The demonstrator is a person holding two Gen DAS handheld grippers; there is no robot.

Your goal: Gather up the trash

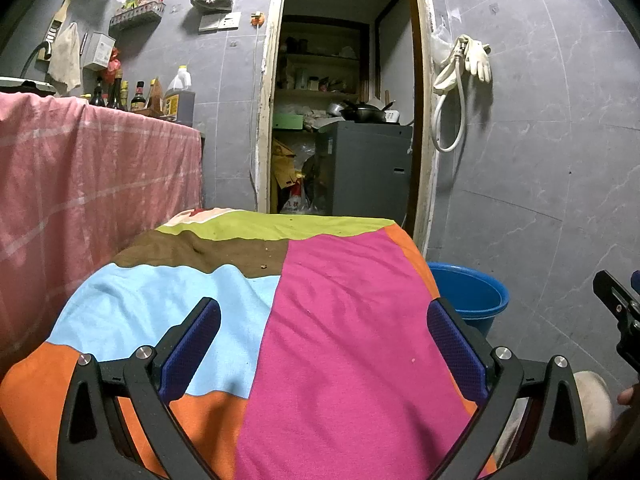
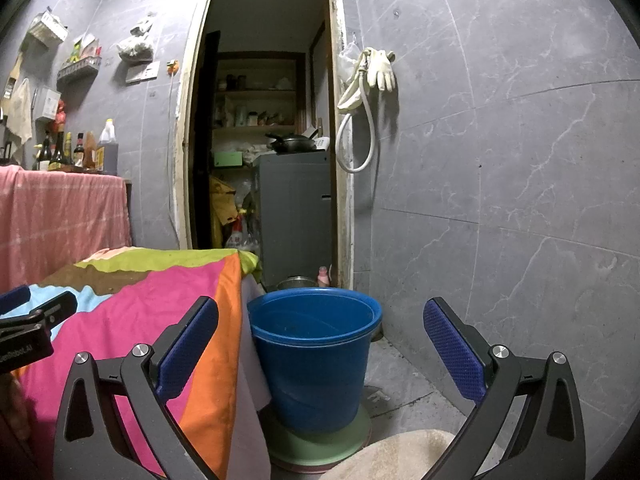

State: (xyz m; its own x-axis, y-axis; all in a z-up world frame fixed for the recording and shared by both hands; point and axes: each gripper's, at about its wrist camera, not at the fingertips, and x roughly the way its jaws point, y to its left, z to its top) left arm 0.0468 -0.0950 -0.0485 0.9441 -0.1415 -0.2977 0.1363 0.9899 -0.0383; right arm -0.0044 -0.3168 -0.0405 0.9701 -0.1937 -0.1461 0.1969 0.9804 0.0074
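my left claw (image 1: 324, 344) gapes, released, above the patchwork-covered bench (image 1: 328, 280) (crumbs on it); right claw (image 2: 320, 344) released, facing the blue bucket (image 2: 316, 356).

Blue bucket (image 2: 316, 360); colour-blocked cloth (image 1: 340, 320)

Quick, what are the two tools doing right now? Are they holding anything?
Left tool: open, holding nothing, over the colourful patchwork cloth.
Right tool: open, holding nothing, facing the round blue plastic bucket.
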